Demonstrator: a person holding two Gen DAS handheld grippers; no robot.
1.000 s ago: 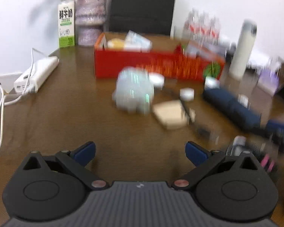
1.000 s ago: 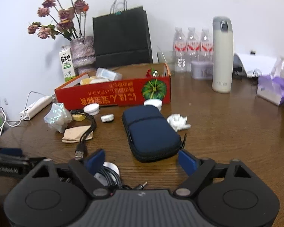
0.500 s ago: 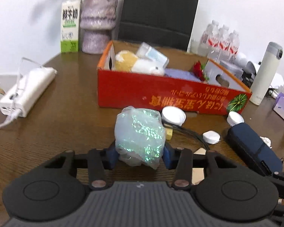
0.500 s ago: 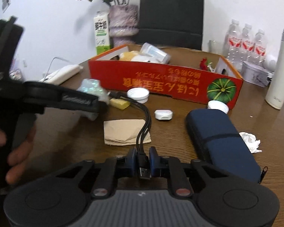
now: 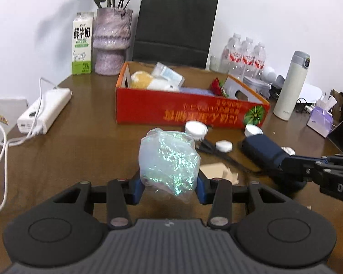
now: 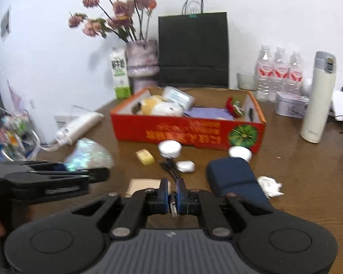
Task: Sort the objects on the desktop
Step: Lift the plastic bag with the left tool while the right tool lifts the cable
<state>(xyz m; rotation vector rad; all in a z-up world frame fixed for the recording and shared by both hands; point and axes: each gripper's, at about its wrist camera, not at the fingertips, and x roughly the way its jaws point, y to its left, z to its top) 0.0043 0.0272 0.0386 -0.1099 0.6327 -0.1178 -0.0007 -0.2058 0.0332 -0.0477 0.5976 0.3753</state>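
The left gripper [image 5: 169, 186] is clamped on a crumpled iridescent bag [image 5: 168, 161], its blue pads pressing both sides, and holds it above the brown table [image 5: 91, 137] in front of the red box [image 5: 183, 111]. The right gripper [image 6: 172, 197] has just been closing, and its pads now pinch the plug end of a black cable [image 6: 169, 167] that trails back toward a white lid [image 6: 170, 148]. The cable's far end lies on the table between a yellow eraser [image 6: 145, 156] and a small white case [image 6: 185, 166]. A navy pouch [image 6: 233, 178] lies just right of the gripper, with a crumpled tissue [image 6: 269, 185] beside it. A tan napkin [image 6: 144, 186] lies flat under the cable.
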